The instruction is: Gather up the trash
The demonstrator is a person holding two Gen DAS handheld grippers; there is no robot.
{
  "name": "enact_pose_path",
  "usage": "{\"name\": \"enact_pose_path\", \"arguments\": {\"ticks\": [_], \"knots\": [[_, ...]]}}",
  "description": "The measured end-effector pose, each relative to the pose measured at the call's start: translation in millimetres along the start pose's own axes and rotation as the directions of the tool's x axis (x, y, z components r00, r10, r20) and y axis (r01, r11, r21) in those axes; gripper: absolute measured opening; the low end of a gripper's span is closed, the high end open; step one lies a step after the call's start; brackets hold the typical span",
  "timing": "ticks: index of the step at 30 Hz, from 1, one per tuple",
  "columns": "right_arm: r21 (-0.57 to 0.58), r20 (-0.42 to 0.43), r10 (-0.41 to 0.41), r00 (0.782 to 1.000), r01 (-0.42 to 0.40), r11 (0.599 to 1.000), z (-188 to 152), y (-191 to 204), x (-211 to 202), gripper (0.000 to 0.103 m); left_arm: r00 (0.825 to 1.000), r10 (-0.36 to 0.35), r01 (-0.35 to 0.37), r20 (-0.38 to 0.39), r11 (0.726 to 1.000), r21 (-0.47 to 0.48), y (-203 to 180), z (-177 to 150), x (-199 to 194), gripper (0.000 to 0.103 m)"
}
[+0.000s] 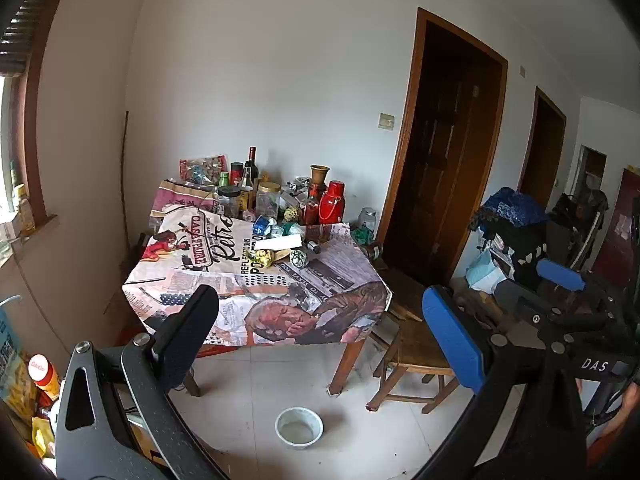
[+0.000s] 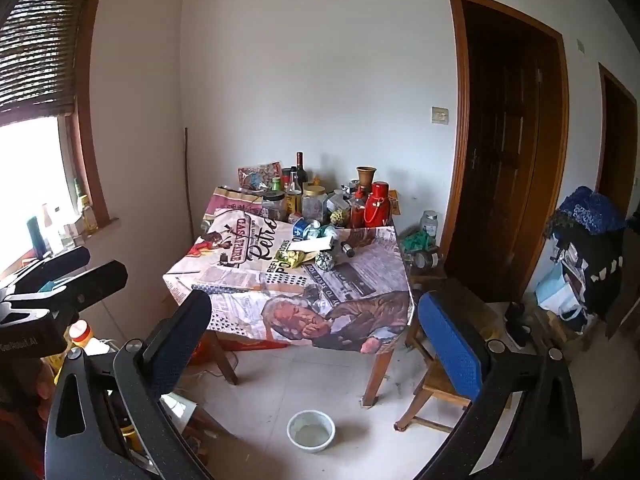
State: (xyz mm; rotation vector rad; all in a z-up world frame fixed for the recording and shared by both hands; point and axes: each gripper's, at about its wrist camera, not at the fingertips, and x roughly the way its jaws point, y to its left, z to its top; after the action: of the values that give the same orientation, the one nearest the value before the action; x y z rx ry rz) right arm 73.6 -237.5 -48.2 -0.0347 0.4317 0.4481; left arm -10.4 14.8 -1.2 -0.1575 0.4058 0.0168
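A table (image 1: 200,280) (image 2: 224,276) with a printed newspaper-style cloth stands in the room's corner, well ahead of both grippers. Trash lies on its middle: a yellow-green snack wrapper (image 1: 262,257) (image 2: 291,258), a crumpled foil ball (image 1: 299,258) (image 2: 325,261), a white paper box (image 1: 279,243) (image 2: 310,245) and a crushed blue wrapper (image 1: 263,225) (image 2: 301,227). My left gripper (image 1: 320,340) is open and empty. My right gripper (image 2: 316,336) is open and empty. The right gripper also shows at the right of the left wrist view (image 1: 560,276).
Bottles, jars, a red thermos (image 1: 332,202) (image 2: 376,204) and a brown vase crowd the table's back. A white bowl (image 1: 299,428) (image 2: 311,430) sits on the tiled floor. A wooden stool (image 1: 412,356) (image 2: 436,384) stands right of the table. Dark doors are at the right, cluttered bags at the far right.
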Motion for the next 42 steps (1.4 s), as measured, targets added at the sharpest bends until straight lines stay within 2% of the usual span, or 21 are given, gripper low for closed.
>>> {"name": "enact_pose_path", "arguments": {"ticks": [42], "knots": [[-0.008, -0.019, 0.006, 1.000, -0.007, 1.000, 0.4, 2.1, 11.9, 0.103, 1.000, 0.005, -0.005, -0.018, 1.000, 0.008, -1.2, 0.6, 18.4, 0.102]]}}
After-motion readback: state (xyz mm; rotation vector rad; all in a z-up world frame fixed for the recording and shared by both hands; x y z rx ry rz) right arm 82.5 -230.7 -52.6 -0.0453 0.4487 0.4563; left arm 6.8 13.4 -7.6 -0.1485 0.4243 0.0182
